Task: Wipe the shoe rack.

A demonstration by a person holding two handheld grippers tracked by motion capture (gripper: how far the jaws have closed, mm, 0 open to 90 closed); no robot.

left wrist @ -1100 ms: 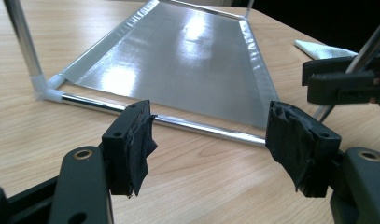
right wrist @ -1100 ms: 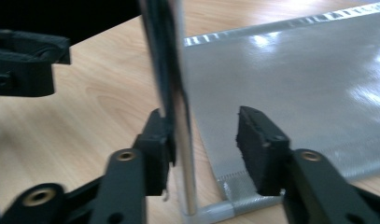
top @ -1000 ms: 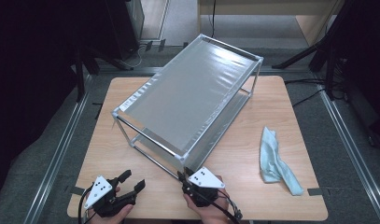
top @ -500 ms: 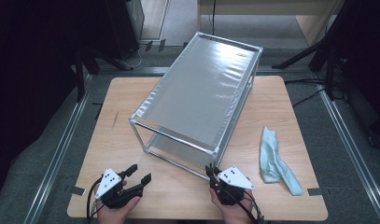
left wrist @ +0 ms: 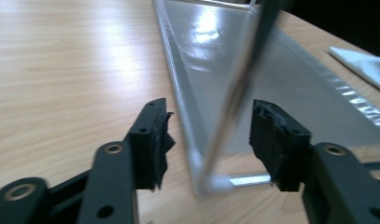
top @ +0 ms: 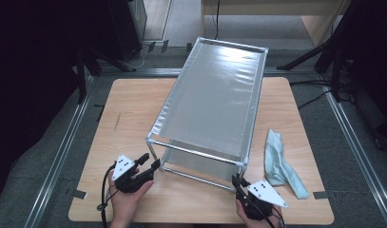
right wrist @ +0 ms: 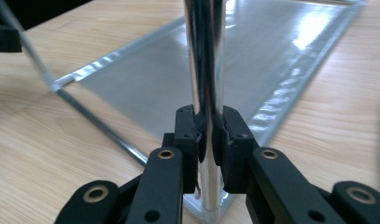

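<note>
Right tool [right wrist: 207, 140]: at the near edge of the light wooden table [top: 134, 104], black jaws clamped on the near right upright post of the silver metal-framed rack with grey fabric shelves [top: 215, 104]. Left tool [left wrist: 208, 137]: near left, jaws apart and just been closing, the rack's near left corner post standing between the pads [left wrist: 271, 135], untouched. Rack: stands at the middle of the table, long side running away from the person, two tiers. Crumpled light-blue cloth [top: 279, 164]: lies on the table just right of the rack, apart from it
</note>
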